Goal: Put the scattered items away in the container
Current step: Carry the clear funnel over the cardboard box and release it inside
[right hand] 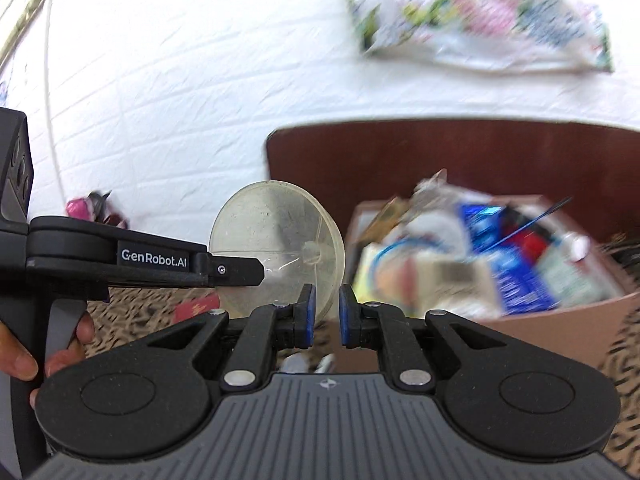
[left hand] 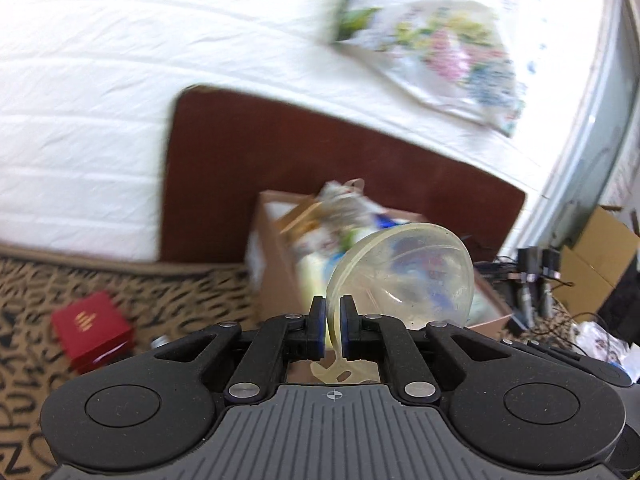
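My left gripper (left hand: pixel 331 330) is shut on the rim of a clear plastic dome (left hand: pixel 404 276) and holds it up in front of the cardboard box (left hand: pixel 272 256), which is full of packets and papers. In the right wrist view the same dome (right hand: pixel 276 248) hangs from the left gripper's fingers (right hand: pixel 236 272), left of the box (right hand: pixel 560 320). My right gripper (right hand: pixel 324 316) is open a little and empty, just below and in front of the dome's edge.
A red box (left hand: pixel 91 330) lies on the patterned carpet (left hand: pixel 180 300) at left and shows in the right wrist view (right hand: pixel 196 306). A dark brown board (left hand: pixel 320 152) leans on the white brick wall behind the box. Cables and another carton (left hand: pixel 600 256) are at right.
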Demonstrator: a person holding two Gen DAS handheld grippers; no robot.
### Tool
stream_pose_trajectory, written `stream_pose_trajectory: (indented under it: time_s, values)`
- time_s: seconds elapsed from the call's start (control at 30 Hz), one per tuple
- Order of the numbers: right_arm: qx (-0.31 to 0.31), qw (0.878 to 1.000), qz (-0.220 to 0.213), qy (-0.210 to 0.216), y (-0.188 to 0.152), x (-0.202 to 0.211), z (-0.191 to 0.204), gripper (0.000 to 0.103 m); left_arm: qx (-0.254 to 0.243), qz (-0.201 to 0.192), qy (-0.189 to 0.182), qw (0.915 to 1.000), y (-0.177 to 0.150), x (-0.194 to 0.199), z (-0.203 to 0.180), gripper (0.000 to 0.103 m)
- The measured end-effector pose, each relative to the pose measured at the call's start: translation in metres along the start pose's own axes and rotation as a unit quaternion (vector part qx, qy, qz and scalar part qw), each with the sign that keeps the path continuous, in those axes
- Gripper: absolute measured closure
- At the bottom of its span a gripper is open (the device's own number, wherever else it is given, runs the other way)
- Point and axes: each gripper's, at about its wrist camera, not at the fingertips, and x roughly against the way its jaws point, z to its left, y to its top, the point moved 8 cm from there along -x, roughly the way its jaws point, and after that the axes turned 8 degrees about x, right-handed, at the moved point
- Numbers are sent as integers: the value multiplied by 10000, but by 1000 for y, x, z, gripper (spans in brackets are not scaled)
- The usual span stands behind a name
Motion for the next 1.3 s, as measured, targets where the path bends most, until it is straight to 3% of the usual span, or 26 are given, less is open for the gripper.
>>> stream_pose_trajectory:
  time_s: [0.2,0.37,0.57,0.8,1.2,1.27,1.3]
  values:
    - [-221,9987,-209,-412,12,17,-58,89,-180,134,-372,9991,10,-34,-57,91]
    - [-369,9967,-269,-674,13,11,-102,89,-246,292,-502,9980,9,-72,-82,91]
    - [-442,9956,-70,-820,3,-15,-134,89,-241,438,-486,9976,10,-115,-86,89]
    - [-698,9946,131,-750,-5,-59,-162,89,-155,533,-380,9977,17,-158,-76,77]
    - [-678,9940,261,-814,-4,-104,-179,88,-132,655,-110,9977,23,-199,-68,77]
    - [-688,9939,316,-807,-6,-109,-180,88,-9,737,-120,9972,20,-200,-65,71]
    - [-692,9939,345,-787,-8,-110,-179,87,22,713,-152,9973,20,-198,-64,52]
